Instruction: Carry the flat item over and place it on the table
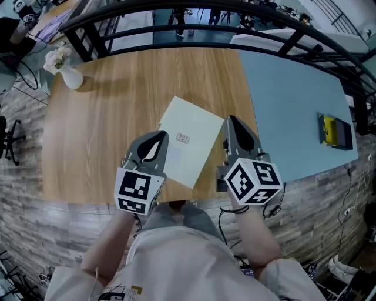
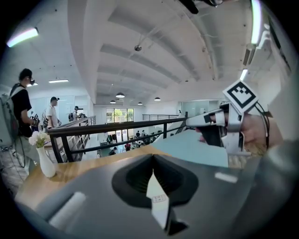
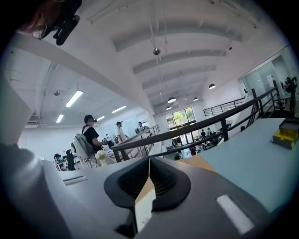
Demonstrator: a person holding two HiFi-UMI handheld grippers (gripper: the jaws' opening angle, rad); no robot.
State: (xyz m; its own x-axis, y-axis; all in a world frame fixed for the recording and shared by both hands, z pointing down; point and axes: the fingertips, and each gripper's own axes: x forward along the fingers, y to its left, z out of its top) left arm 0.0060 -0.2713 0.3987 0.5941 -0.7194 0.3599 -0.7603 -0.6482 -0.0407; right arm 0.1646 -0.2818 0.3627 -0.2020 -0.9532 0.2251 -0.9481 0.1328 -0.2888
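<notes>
The wooden bench [image 1: 100, 135] fills the left and centre of the head view. A pale blue bench [image 1: 288, 117] butts against its right edge. A dark railing [image 1: 194, 17] runs along the far side of both.

The flat item [image 1: 188, 141], a cream sheet with a small printed mark near its middle, lies over the near centre of the wooden bench. It is held at two sides. Whether it touches the bench top cannot be told.

The left gripper [image 1: 157, 138] has its jaws pressed together on the sheet's near left edge. The left gripper view shows the sheet [image 2: 158, 200] pinched edge-on between them. The right gripper [image 1: 231, 123] pinches the sheet's right corner, and the right gripper view shows the sheet [image 3: 144, 207] caught between its closed jaws.

A white vase [image 1: 69, 75] with pale flowers stands at the far left corner of the wooden bench, well apart from the sheet. A yellow object [image 1: 332, 130] lies on the blue bench near its right edge.
</notes>
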